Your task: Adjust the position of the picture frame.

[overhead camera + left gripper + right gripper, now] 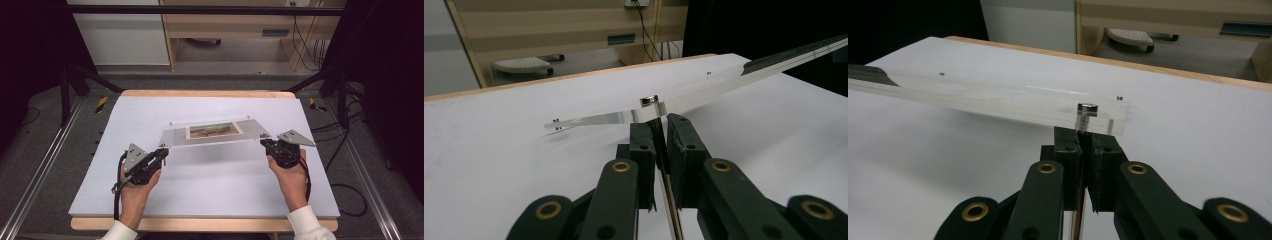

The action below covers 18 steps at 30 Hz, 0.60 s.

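— How did we have the clear acrylic picture frame [215, 132]?

— Slung crosswise between us, lifted off the white table [150, 110], its long axis running hand to hand. Our left gripper [163, 151] was pinched shut on the near-left corner, our right gripper [265, 143] clamped on the near-right one.

— Which hand was closer?

— Neither; both met it equally, frame just ahead of the jaws.

— Room?

— Open board all around, edges well apart.

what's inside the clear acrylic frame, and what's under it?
Inside the acrylic frame sits a landscape picture with a white border. Below it lies the white table, with the frame raised off it. Left gripper and right gripper clamp its near corners, covering them.
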{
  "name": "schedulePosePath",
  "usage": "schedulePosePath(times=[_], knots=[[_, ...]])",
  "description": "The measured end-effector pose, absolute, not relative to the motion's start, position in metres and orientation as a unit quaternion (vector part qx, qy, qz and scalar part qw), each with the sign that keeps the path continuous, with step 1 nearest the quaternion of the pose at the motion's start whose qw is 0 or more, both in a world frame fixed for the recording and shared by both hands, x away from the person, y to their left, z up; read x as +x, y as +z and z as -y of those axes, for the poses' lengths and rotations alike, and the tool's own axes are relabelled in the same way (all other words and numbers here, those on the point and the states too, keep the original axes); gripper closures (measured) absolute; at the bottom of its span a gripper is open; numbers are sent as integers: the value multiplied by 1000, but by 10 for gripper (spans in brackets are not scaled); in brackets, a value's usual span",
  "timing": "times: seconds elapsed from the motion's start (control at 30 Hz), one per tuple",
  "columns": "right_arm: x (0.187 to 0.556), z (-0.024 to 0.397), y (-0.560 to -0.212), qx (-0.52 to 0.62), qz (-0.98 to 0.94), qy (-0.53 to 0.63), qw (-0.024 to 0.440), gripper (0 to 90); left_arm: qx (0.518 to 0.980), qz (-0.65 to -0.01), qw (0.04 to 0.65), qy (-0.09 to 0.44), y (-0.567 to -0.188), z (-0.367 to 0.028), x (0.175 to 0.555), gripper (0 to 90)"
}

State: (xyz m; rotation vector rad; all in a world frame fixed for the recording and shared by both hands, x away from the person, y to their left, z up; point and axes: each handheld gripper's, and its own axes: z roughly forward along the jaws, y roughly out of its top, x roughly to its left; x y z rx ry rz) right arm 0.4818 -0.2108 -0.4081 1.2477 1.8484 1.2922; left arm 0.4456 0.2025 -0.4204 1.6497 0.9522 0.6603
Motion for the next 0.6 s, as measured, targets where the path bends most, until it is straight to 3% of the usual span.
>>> schedulePosePath(times=[0.6], knots=[[453, 235, -419, 493, -667, 470, 301, 841, 705, -376, 539, 266, -423, -177, 454, 813]])
